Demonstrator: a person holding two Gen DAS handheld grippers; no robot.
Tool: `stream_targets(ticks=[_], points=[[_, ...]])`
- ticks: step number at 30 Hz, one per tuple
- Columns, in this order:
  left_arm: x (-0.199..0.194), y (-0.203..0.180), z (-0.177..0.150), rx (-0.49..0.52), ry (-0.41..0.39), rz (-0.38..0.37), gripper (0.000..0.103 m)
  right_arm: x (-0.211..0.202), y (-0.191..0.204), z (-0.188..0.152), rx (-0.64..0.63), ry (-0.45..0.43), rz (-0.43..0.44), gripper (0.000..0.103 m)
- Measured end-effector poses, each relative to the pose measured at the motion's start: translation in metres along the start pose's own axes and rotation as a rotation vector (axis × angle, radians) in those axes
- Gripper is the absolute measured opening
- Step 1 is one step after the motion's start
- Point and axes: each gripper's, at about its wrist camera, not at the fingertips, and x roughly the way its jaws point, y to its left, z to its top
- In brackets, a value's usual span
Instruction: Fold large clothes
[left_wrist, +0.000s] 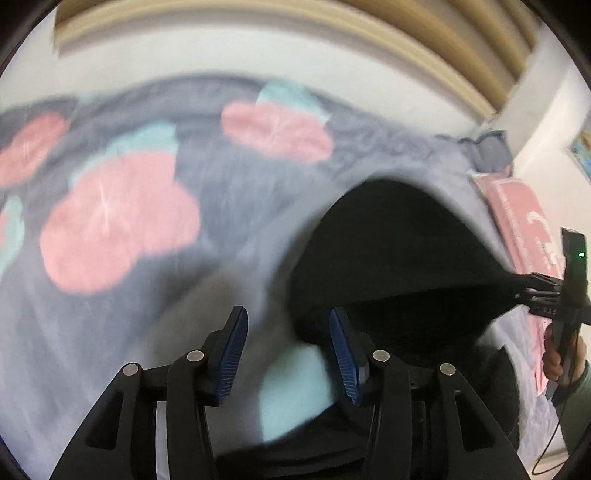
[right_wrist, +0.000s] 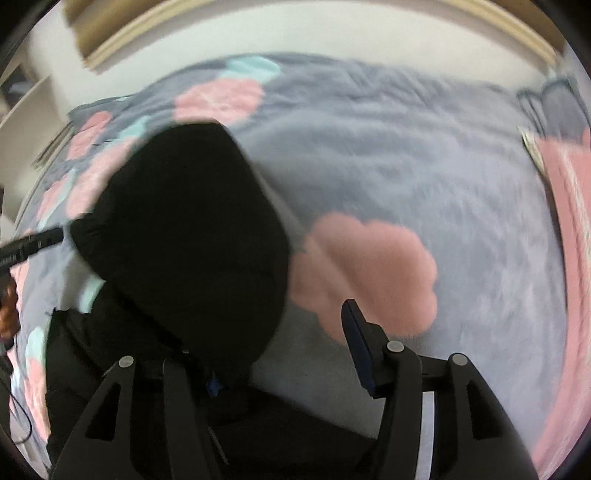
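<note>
A black garment (left_wrist: 399, 258) (right_wrist: 184, 229) lies bunched on a grey fleece blanket (left_wrist: 229, 236) (right_wrist: 424, 155) with pink and teal flowers. My left gripper (left_wrist: 287, 312) hangs open just left of the garment, and only blanket shows between its blue pads. My right gripper (right_wrist: 291, 321) is open too. Its right pad (right_wrist: 356, 332) stands clear over the blanket, while black cloth drapes over and hides its left finger. In the left wrist view the right gripper (left_wrist: 543, 293) sits at the garment's right corner, held by a hand (left_wrist: 557, 356). Both views are motion-blurred.
A pink folded item (left_wrist: 524, 221) (right_wrist: 569, 206) lies along the bed's right side, with a grey pillow (left_wrist: 491, 151) (right_wrist: 554, 99) behind it. A white wall with a wooden frame (left_wrist: 258, 18) runs behind the bed. A cable (left_wrist: 550, 454) trails from the right gripper.
</note>
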Motion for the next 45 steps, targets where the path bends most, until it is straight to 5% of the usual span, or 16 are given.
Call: stream_targets(ticks=[3, 6, 11, 15, 19, 23, 27, 33, 39, 45], points=[[-0.020, -0.015, 0.016, 0.014, -0.067, -0.067, 0.047, -0.012, 0.011, 0.007, -0.058, -0.010, 0.007, 0.057], [-0.027, -0.014, 0.022, -0.029, -0.098, -0.156, 0.047, -0.010, 0.007, -0.002, -0.094, 0.027, -0.111, 0.057], [-0.008, -0.025, 0.037, -0.068, -0.108, -0.242, 0.047, -0.023, -0.027, 0.003, 0.063, -0.010, -0.007, 0.058], [0.051, -0.044, 0.035, -0.053, 0.014, -0.231, 0.047, 0.001, -0.013, 0.035, 0.129, -0.038, 0.048, 0.058], [0.103, -0.026, 0.002, -0.136, 0.148, -0.201, 0.047, 0.057, 0.001, 0.032, 0.130, 0.077, 0.105, 0.058], [0.151, -0.012, -0.031, -0.197, 0.287, -0.160, 0.046, 0.122, 0.008, -0.002, 0.084, 0.268, 0.060, 0.057], [0.148, -0.033, -0.027, -0.092, 0.268, -0.070, 0.047, 0.122, 0.007, 0.002, 0.085, 0.245, 0.050, 0.058], [0.101, -0.034, -0.011, 0.004, 0.191, -0.070, 0.047, 0.083, -0.011, 0.007, 0.070, 0.219, 0.106, 0.061], [0.069, -0.025, 0.037, 0.019, 0.101, -0.187, 0.069, 0.047, -0.043, 0.043, 0.085, 0.116, 0.156, 0.072], [0.125, -0.006, 0.066, -0.053, 0.223, -0.320, 0.070, 0.069, -0.041, 0.084, 0.062, 0.127, 0.262, 0.075]])
